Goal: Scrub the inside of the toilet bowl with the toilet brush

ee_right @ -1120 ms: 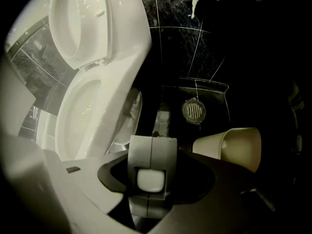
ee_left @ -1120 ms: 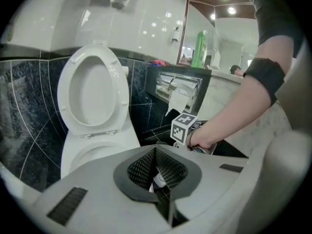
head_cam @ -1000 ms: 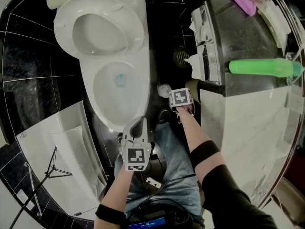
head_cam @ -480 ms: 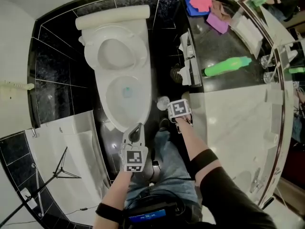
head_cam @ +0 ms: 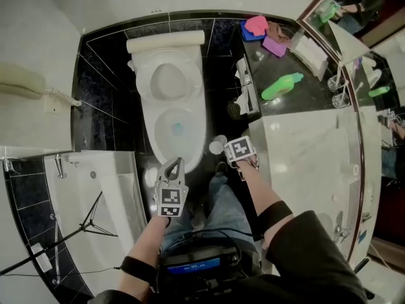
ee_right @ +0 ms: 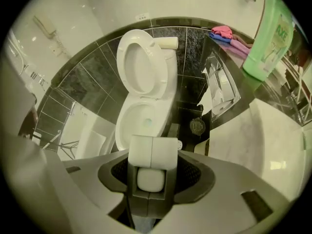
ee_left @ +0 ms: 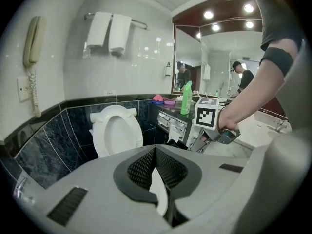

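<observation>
With the right tool [head_cam: 242, 156] pinching only the white top of what seems the toilet brush [ee_right: 152, 152], near the toilet bowl [head_cam: 162, 132], and the left tool [head_cam: 174, 164] pressed together, empty, could twist loose, swing and drop outside it.

My head view looks steeply down from high above the toilet [head_cam: 169, 87]. The left gripper view faces it nearly level, well beyond its jaws; the right gripper view looks down on it past its jaws.
</observation>
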The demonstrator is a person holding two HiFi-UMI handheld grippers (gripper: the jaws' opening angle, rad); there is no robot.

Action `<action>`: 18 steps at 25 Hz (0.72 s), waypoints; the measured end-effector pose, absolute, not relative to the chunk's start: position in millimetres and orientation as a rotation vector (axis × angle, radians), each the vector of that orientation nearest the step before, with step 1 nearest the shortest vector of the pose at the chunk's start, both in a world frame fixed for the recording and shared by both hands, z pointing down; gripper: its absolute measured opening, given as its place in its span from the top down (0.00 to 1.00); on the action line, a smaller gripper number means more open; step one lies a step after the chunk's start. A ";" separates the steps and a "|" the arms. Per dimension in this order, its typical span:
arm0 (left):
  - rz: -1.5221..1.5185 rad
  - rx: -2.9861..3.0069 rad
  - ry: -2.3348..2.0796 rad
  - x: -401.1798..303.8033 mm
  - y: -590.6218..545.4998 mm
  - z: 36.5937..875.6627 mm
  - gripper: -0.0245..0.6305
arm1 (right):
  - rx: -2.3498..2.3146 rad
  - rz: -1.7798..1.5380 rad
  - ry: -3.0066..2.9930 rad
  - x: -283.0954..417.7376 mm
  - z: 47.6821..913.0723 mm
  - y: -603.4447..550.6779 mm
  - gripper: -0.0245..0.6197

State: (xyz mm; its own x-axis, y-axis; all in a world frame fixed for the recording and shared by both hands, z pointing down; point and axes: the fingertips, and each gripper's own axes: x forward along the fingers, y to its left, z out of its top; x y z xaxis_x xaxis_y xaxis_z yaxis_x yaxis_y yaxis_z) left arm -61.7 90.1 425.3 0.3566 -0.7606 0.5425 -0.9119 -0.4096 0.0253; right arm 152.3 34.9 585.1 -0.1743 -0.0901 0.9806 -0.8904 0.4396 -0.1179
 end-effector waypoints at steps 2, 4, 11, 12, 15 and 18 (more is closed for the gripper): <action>0.649 2.317 -1.483 -71.5 98.1 412.3 0.96 | 0.877 0.900 -1.610 142.4 564.8 47.6 0.62; 0.642 2.332 -1.492 -82.1 105.4 399.2 0.96 | 0.869 0.864 -1.630 133.6 548.5 58.3 0.62; 0.616 2.358 -1.510 -115.0 129.6 360.7 0.96 | 0.725 0.770 -1.733 75.9 494.9 112.3 0.62; 0.614 2.351 -1.515 -119.1 133.6 356.8 0.96 | 0.700 0.751 -1.746 68.0 489.9 119.8 0.62; 0.615 2.326 -1.542 -125.6 143.4 348.4 0.96 | 0.617 0.721 -1.784 46.5 478.4 138.5 0.62; 0.614 2.294 -1.581 -129.4 150.1 347.9 0.96 | 0.539 0.661 -1.780 39.3 478.1 147.7 0.62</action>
State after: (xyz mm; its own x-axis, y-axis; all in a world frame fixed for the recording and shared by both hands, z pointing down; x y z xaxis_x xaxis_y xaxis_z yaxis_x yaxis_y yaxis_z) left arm -129.4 150.1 347.9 0.3074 -0.8116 0.4968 -0.9342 -0.3567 -0.0047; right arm 39.3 147.7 478.1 -0.2881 -0.0344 0.9570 -0.6511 0.7398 -0.1694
